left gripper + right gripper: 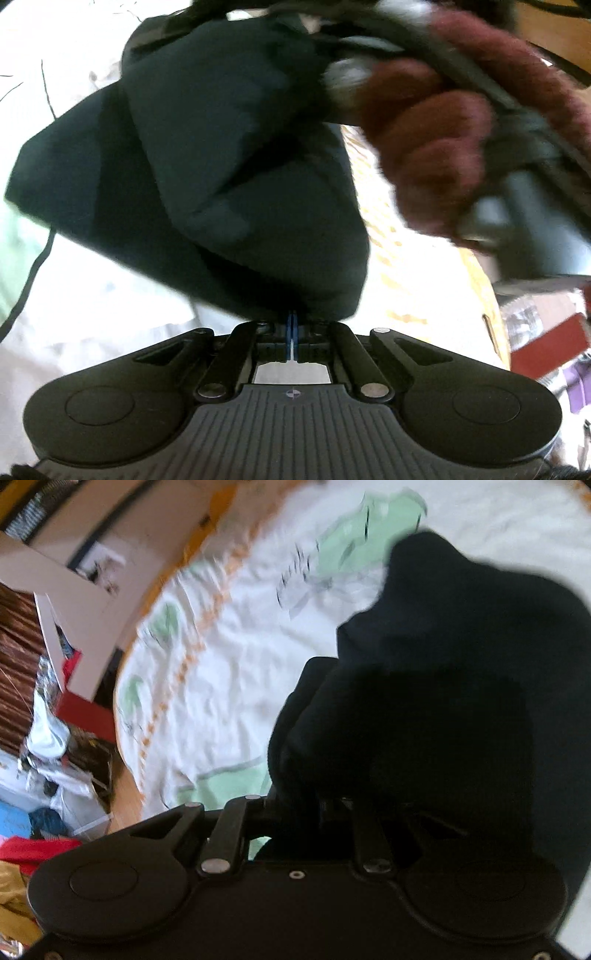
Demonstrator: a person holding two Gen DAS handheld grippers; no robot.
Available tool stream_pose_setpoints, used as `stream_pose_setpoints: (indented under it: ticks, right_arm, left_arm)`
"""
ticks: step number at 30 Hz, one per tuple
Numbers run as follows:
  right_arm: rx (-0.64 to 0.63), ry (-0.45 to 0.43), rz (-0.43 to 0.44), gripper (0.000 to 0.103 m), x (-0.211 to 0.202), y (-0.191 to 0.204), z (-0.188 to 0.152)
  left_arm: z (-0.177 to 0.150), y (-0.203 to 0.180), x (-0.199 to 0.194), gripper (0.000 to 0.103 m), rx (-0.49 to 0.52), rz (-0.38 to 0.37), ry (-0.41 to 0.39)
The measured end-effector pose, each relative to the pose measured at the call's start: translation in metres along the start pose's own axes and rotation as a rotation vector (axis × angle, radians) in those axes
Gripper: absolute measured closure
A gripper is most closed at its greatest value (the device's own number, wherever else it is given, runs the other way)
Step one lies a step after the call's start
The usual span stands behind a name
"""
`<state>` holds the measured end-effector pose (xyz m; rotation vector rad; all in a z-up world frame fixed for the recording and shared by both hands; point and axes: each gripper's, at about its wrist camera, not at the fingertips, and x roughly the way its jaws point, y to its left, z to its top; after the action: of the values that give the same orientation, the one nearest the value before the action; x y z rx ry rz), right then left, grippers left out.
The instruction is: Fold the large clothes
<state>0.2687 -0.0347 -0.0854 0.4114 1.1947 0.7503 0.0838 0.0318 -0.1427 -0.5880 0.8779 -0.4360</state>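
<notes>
A large black garment (229, 166) hangs bunched above a white bedspread (92, 295). My left gripper (292, 318) is shut on the garment's lower edge; its blue pads are pressed together under the cloth. In the right wrist view the same black garment (443, 701) drapes over my right gripper (328, 805), which is shut on a fold of it; the fingertips are hidden by cloth. The other handheld gripper, held by a hand in a maroon glove (436, 147), shows at the upper right of the left wrist view.
The bedspread (229, 672) is white with green patches and an orange border. Beyond the bed's edge are cardboard boxes (85, 602), a red box (88, 709), bags and clutter (55, 775) on a wooden floor.
</notes>
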Motion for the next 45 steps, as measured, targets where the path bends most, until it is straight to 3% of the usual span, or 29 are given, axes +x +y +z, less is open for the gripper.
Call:
stream_pose_setpoints:
  ticks: [1,6,12,14,16,18,23,28,30,32,34,38,42,45]
  right_arm:
    - [-0.011,0.006,-0.001,0.067,0.003,0.001,-0.001]
    - [-0.066,0.005,0.141,0.023,-0.019,0.018,-0.003]
    - [-0.109,-0.124,0.304,0.023,-0.08,0.026,-0.003]
    - [-0.126,-0.195,0.317,0.023,-0.108,0.021,-0.006]
    - [-0.151,-0.267,0.27,0.023,-0.126,0.017,-0.007]
    - [-0.167,-0.345,0.197,0.022,-0.147,0.008,-0.013]
    - [-0.17,-0.505,-0.027,0.021,-0.177,-0.025,-0.034]
    - [-0.133,-0.528,-0.15,0.022,-0.171,-0.051,-0.052]
    - [-0.15,-0.53,-0.185,0.022,-0.163,-0.051,-0.057]
    - [-0.182,-0.535,-0.219,0.022,-0.154,-0.047,-0.059]
    - [-0.234,-0.538,-0.249,0.022,-0.149,-0.042,-0.063]
    - [-0.342,-0.538,-0.308,0.022,-0.135,-0.027,-0.053]
    - [-0.397,-0.54,-0.339,0.022,-0.111,-0.017,-0.026]
    - [-0.385,-0.484,-0.421,0.023,-0.079,-0.026,0.007]
  left_arm:
    - [-0.001,-0.001,-0.003,0.1,0.008,-0.005,0.011]
    - [-0.007,-0.021,-0.02,0.095,0.135,-0.027,0.032]
    - [-0.018,-0.06,-0.043,0.092,0.365,-0.037,-0.028]
    - [-0.016,-0.073,-0.049,0.091,0.437,-0.04,-0.071]
    - [-0.01,-0.085,-0.055,0.088,0.495,-0.029,-0.119]
    - [-0.004,-0.089,-0.065,0.077,0.54,-0.026,-0.165]
    - [0.018,-0.088,-0.074,0.072,0.591,0.041,-0.313]
    - [0.037,-0.053,-0.063,0.031,0.502,0.186,-0.35]
    - [0.042,-0.029,-0.047,0.017,0.424,0.268,-0.29]
    - [0.046,-0.007,-0.038,0.0,0.34,0.287,-0.232]
    - [0.047,0.007,-0.04,0.0,0.272,0.248,-0.252]
    - [0.046,0.0,-0.042,0.0,0.299,0.26,-0.251]
    - [0.046,0.004,-0.034,0.0,0.296,0.253,-0.252]
    - [0.045,0.008,-0.034,0.0,0.3,0.248,-0.26]
